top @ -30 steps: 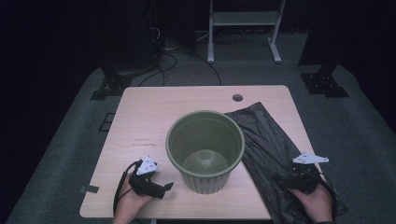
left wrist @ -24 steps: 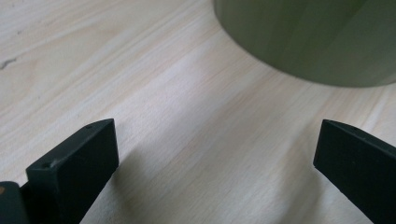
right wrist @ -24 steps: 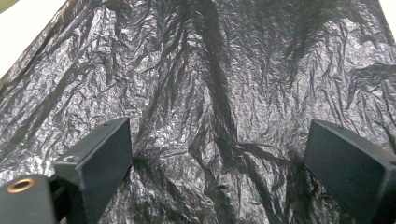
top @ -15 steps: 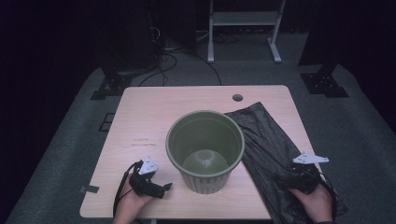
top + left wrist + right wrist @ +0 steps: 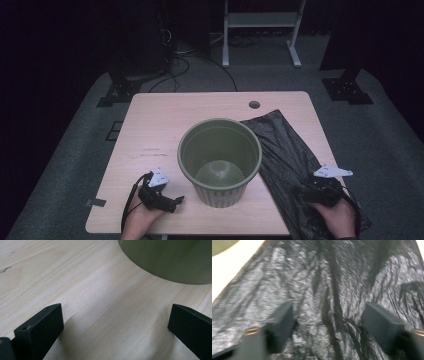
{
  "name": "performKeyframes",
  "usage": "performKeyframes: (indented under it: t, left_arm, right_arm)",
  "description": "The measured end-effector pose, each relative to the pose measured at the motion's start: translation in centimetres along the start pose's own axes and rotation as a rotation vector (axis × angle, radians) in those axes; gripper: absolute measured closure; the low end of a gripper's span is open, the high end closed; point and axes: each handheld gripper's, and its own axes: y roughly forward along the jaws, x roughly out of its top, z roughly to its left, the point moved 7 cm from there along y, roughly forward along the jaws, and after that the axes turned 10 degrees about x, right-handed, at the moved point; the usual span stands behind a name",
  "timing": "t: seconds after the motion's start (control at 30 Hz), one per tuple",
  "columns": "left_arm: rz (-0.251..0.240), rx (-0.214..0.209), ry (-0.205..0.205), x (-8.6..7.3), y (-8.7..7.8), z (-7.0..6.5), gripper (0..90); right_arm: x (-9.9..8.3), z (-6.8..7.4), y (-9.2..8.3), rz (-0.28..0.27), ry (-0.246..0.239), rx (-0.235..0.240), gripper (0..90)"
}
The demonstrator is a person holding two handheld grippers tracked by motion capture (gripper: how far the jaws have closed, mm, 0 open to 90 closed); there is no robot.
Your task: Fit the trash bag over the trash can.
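An olive-green plastic bin [image 5: 220, 155] stands upright and empty in the middle of the wooden table [image 5: 165, 125]. A black bin bag [image 5: 285, 145] lies flat to its right, reaching the table's near right corner. My right gripper [image 5: 306, 192] rests low on the bag's near end. In the right gripper view its jaws [image 5: 328, 320] stand apart with wrinkled black plastic [image 5: 324, 277] between them; they have just been closing and the pads do not press the bag. My left gripper [image 5: 176, 201] lies on the table left of the bin, open [image 5: 115, 325], with bare wood between its jaws and the bin wall [image 5: 170, 260] ahead.
A cable hole [image 5: 254, 104] sits near the table's far edge. A white metal stand [image 5: 260, 20] and cables lie on the dark floor beyond. Bare wood stretches left of and behind the bin.
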Motion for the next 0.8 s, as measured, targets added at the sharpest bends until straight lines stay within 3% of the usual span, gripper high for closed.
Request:
performKeyframes:
  t: [0.1, 0.13, 0.17, 0.27, 0.33, 0.47, 0.7, 0.8]
  left_arm:
    - [0.000, 0.000, -0.001, 0.0, 0.0, 0.0, 0.0]
    - [0.000, 0.000, -0.001, 0.0, 0.0, 0.0, 0.0]
    - [-0.001, 0.001, -0.002, 0.0, 0.0, 0.0, 0.0]
    - [0.000, 0.002, -0.003, 0.0, 0.0, 0.0, 0.0]
    - [0.000, 0.002, -0.003, 0.0, 0.1, 0.0, 0.0]
    - [0.000, 0.006, -0.005, 0.1, 0.1, 0.1, 0.0]
    - [0.000, 0.006, -0.005, 0.1, 0.1, 0.1, 0.0]
    - [0.000, 0.006, -0.005, 0.1, 0.1, 0.1, 0.0]
  right_arm:
    - [0.3, 0.7, 0.1, -0.010, -0.026, 0.031, 54.1]
    - [0.3, 0.7, 0.1, -0.010, -0.026, 0.031, 54.1]
    - [0.5, 1.1, 0.4, -0.008, -0.028, 0.035, 65.9]
    - [0.8, 1.5, 0.7, 0.004, -0.035, 0.052, 83.4]
    - [1.0, 1.7, 0.8, 0.007, -0.028, 0.070, 90.0]
    - [1.3, 2.1, 1.3, 0.009, -0.025, 0.124, 90.0]
    - [2.5, 4.4, 2.6, 0.018, -0.067, 0.220, 90.0]
    - [2.9, 5.1, 3.2, 0.024, -0.085, 0.237, 90.0]
